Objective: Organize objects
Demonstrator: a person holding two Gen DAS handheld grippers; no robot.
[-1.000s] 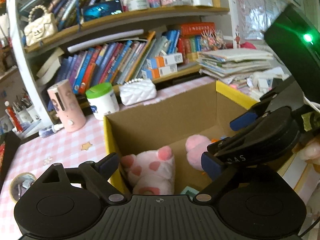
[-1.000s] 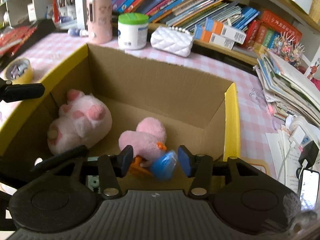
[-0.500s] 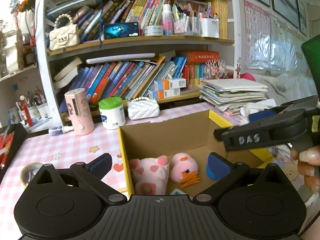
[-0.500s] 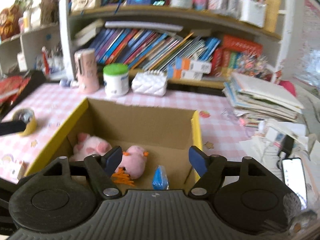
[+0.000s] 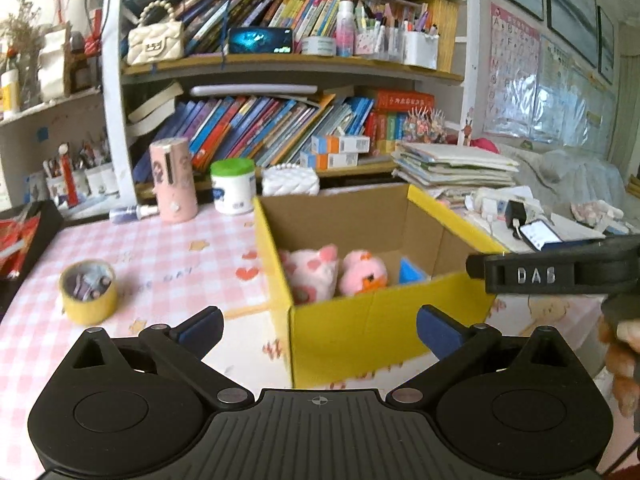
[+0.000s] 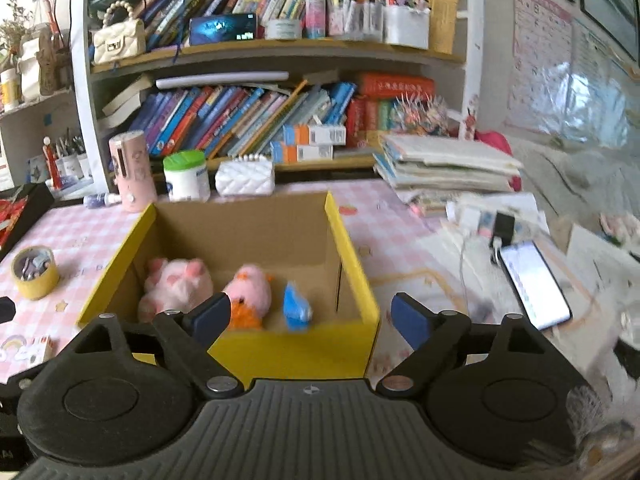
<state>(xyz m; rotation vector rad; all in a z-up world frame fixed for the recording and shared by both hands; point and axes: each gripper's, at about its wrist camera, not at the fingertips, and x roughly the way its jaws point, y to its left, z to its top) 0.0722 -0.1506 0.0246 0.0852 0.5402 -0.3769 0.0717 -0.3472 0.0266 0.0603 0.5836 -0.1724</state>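
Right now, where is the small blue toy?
In the right wrist view, the small blue toy lies inside the yellow cardboard box, right of the pink plush duck.

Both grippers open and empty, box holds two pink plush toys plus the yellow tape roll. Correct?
Not quite. The tape roll sits on the pink checked table left of the box, not inside; the right wrist view shows it. The third item in the box is a small blue toy. Rest stands.

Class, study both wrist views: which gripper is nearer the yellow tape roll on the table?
Left. The left gripper sits just right of the tape roll. The right gripper hangs before the box, farther right.
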